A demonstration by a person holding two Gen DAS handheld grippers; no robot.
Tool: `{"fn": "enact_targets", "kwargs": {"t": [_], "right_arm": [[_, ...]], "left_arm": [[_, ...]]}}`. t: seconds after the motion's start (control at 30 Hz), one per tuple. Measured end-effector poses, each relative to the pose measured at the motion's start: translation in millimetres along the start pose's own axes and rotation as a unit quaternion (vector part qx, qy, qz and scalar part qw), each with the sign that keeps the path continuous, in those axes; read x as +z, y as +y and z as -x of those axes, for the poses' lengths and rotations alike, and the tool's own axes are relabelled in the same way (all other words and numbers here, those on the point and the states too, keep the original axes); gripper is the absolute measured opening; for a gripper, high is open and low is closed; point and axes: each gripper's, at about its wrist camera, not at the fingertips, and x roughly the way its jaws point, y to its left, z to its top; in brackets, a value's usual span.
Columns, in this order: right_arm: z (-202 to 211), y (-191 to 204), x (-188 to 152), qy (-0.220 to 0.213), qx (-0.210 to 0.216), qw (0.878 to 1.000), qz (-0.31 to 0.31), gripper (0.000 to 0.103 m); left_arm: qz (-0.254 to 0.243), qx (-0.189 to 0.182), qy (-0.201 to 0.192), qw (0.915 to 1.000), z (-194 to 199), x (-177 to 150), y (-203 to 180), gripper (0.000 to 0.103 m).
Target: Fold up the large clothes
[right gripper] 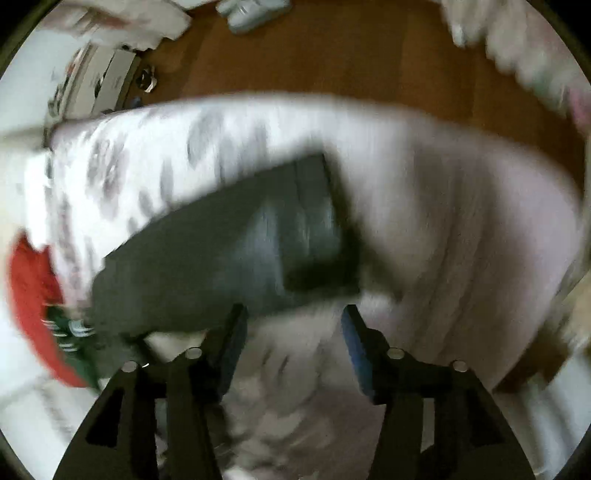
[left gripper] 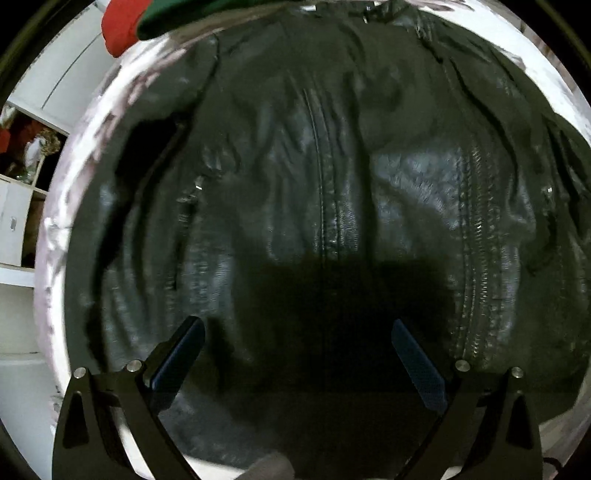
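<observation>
A large black leather jacket [left gripper: 325,177] lies spread over a white patterned bed cover [left gripper: 55,236] and fills the left wrist view. My left gripper [left gripper: 297,328] is open and empty, hovering just above the jacket's lower part. In the blurred right wrist view, one end of the jacket, perhaps a sleeve [right gripper: 236,243], lies on the white cover [right gripper: 461,229]. My right gripper [right gripper: 293,317] is open and empty, just short of that end's near edge.
A red and green garment [left gripper: 125,22] lies at the bed's far corner; it also shows in the right wrist view [right gripper: 40,314]. White shelving [left gripper: 22,206] stands left of the bed. A brown wooden floor [right gripper: 332,51] with white items lies beyond the bed.
</observation>
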Motion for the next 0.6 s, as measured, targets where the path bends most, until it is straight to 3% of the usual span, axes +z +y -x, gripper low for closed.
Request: {"fn": "enact_targets", "kwargs": {"t": [0.07, 0.13, 0.2, 0.37, 0.4, 0.47, 0.5, 0.6], "right_arm": [[-24, -7, -23, 0.001, 0.053, 0.998, -0.035, 0.057], [-39, -14, -31, -0.031, 0.103, 0.992, -0.069, 0.057], [-51, -12, -28, -0.074, 0.158, 0.979, -0.105, 0.057], [-66, -14, -30, -0.152, 0.235, 0.95, -0.137, 0.056], [-68, -15, -30, -0.161, 0.252, 0.943, -0.147, 0.051], [-82, -13, -20, -0.172, 0.275, 0.929, -0.176, 0.029], [-82, -16, -15, -0.177, 0.282, 0.925, -0.184, 0.012], [-93, -5, -3, -0.191, 0.273, 0.928, -0.169, 0.005]], "left_arm": [[0.0, -0.008, -0.014, 0.9999, -4, -4, 0, 0.103], [-0.001, -0.015, -0.027, 0.9995, -3, -9, 3, 0.103], [-0.001, -0.022, -0.033, 0.9992, -2, -12, 5, 0.103], [0.002, -0.026, -0.013, 0.9996, -4, -11, 6, 0.103], [0.003, -0.026, -0.01, 0.9996, -4, -9, 6, 0.103], [0.003, -0.024, -0.009, 0.9997, -5, -6, 6, 0.103], [0.003, -0.024, -0.009, 0.9997, -6, -5, 6, 0.103], [0.006, -0.026, -0.002, 0.9996, -7, -4, 5, 0.103]]}}
